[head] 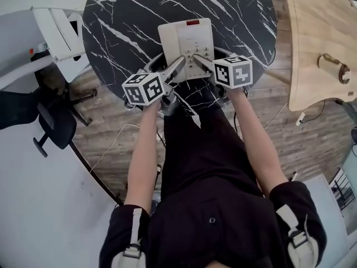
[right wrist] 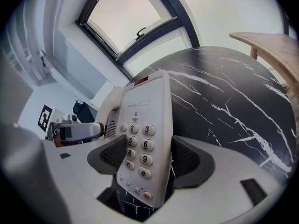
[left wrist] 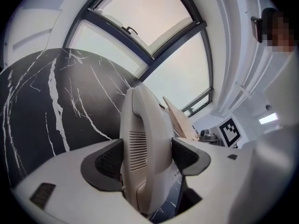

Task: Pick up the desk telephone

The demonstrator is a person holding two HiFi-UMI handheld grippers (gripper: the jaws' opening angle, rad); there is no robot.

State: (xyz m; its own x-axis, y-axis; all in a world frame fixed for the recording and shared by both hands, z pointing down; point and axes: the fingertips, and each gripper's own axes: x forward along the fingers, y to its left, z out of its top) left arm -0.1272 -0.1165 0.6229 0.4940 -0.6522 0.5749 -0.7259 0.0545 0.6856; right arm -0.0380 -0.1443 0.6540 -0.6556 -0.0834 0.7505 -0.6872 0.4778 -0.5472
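Desk telephone (head: 186,43), beige, lies on round black marble-look table (head: 128,15), toward its near edge, red strip at the far end, keypad end facing the person. Both tools are at the near end of the phone, coming in from either side, arms stretched fwd. L gripper (left wrist: 147,155): jaws clamped on the handset (left wrist: 140,125), which sits along the phone's left side; dark ribbed pads (left wrist: 110,160) press it on both flanks, speaker grille betw. them. R gripper (right wrist: 149,157): jaws clamped on the keypad side of the phone body, pads against both faces, digit keys (right wrist: 138,143) betw. them. Marker cubes visible in head view, L (head: 143,88) & R (head: 233,71). Can't tell whether the phone base is off the tabletop. Surroundings: light wooden table (head: 318,27) to the right, black office chair (head: 50,121) to the left, wood-plank floor (head: 111,127).
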